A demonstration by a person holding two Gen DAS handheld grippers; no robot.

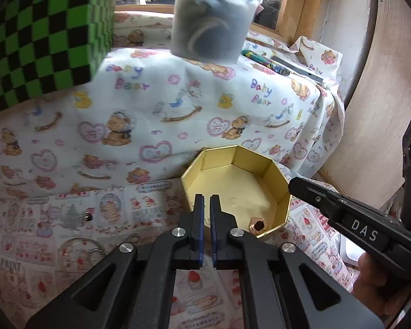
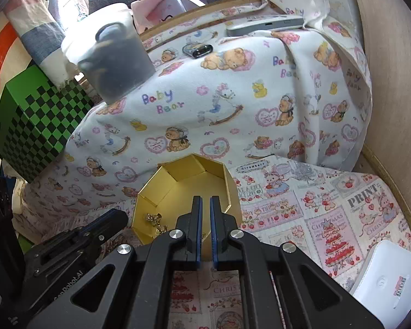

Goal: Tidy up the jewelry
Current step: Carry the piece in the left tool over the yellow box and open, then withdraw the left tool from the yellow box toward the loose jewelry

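A gold octagonal box (image 1: 280, 192) stands open on the printed cloth; it also shows in the right wrist view (image 2: 150, 192). A copper ring with a dark stone (image 1: 258, 224) lies inside near its front wall, and gold chain jewelry (image 2: 154, 219) lies inside too. My left gripper (image 1: 207, 200) hovers at the box's front left rim, jaws nearly closed with a narrow gap, nothing between them. My right gripper (image 2: 205, 201) hovers over the box's front, jaws nearly closed, empty; it also shows in the left wrist view (image 1: 296, 185). A clear bangle (image 1: 74, 250) and a small stud (image 1: 88, 217) lie on the cloth left of the box.
A raised ledge draped in Baby Bear cloth (image 1: 178, 104) rises behind the box, bearing a grey plastic tub (image 1: 211, 27). A green checkered box (image 1: 38, 33) stands at the left. A white box (image 2: 389, 277) lies at the right, near a curved wooden wall (image 2: 391, 82).
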